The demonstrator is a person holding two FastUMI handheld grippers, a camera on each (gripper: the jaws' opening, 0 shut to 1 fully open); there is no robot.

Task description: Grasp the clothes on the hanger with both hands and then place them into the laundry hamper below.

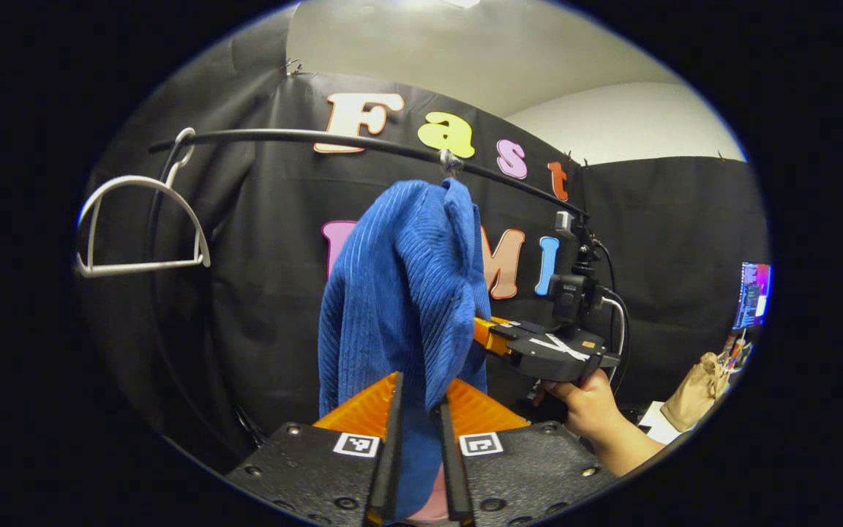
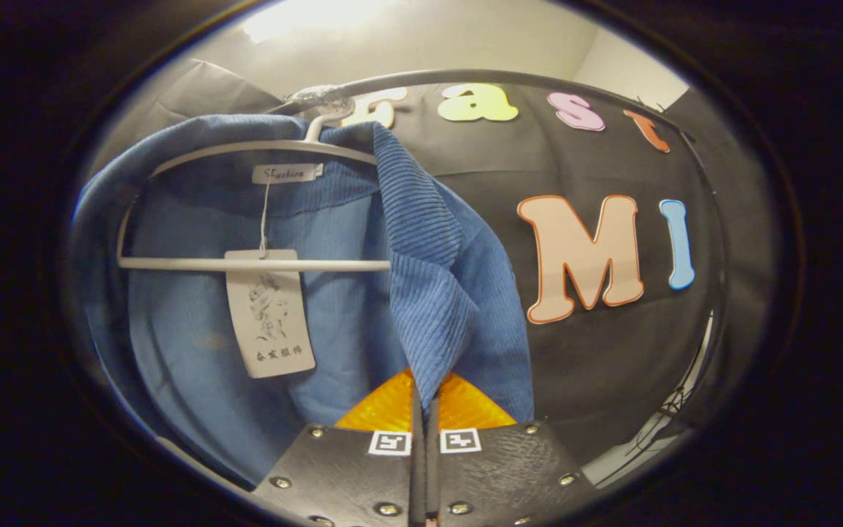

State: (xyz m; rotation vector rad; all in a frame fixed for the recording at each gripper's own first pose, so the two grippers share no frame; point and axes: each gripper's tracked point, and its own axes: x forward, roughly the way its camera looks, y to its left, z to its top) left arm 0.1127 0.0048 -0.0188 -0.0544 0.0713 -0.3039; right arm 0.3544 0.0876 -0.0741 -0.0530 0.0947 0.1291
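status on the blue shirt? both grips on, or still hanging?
Done: both grasps look made. The left gripper is closed on the blue shirt, and the right gripper pinches its front edge. In hand: the shirt is on its white hanger, hooked on the rail. Left: pull it off the hanger and drop it into the hamper. An empty hanger hangs further along.

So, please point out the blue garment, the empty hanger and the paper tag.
blue garment (image 1: 399, 285), left gripper view, on its ribbed front fold.
empty hanger (image 1: 140, 227), left gripper view, on its curved arm.
paper tag (image 2: 269, 315), right gripper view, on its middle.
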